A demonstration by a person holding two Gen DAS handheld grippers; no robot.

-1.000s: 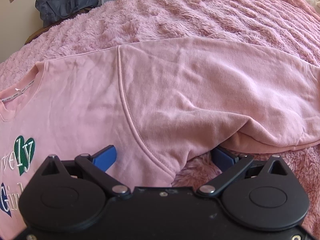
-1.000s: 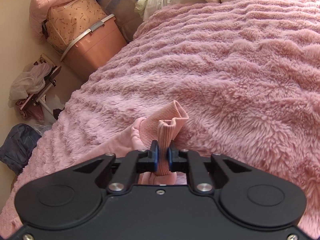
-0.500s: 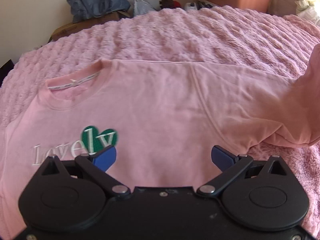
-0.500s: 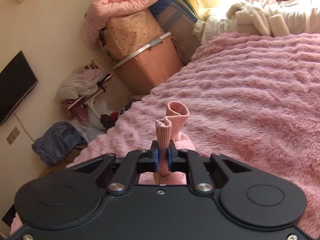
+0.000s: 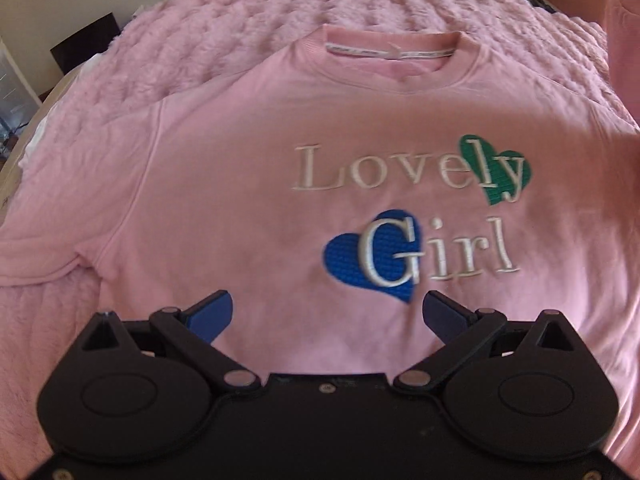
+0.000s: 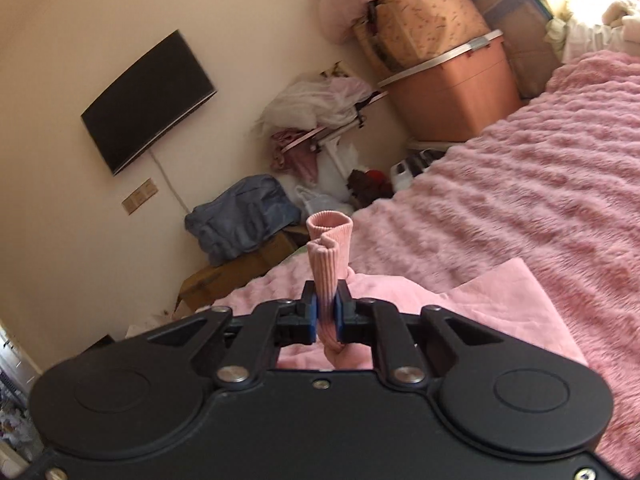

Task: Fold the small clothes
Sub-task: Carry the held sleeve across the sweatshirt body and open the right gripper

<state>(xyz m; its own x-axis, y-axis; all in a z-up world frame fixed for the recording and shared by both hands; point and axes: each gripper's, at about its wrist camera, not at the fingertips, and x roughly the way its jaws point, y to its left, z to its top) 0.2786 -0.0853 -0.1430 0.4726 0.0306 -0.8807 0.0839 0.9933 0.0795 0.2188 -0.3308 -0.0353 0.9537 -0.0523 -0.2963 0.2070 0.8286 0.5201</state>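
Observation:
A pink sweatshirt (image 5: 240,184) with "Lovely Girl" stitched on it lies face up on the pink fluffy bed cover (image 5: 224,12), collar away from me. My left gripper (image 5: 326,312) is open and empty, hovering over the sweatshirt's lower chest below the blue heart (image 5: 384,256). My right gripper (image 6: 326,312) is shut on the ribbed cuff (image 6: 328,248) of the sweatshirt's sleeve and holds it lifted above the bed; the cuff sticks up between the pads. The raised sleeve shows at the right edge of the left wrist view (image 5: 624,40).
The bed cover (image 6: 540,200) spreads to the right. Beyond the bed's end stand a pink storage bin (image 6: 456,88) with bags on top, a pile of clothes and bags (image 6: 320,128), a blue bag (image 6: 240,220) and a wall-mounted TV (image 6: 148,100).
My left gripper has swept left from the sleeve and armpit to over the chest lettering. My right gripper has lifted the cuff up off the bed and turned toward the wall.

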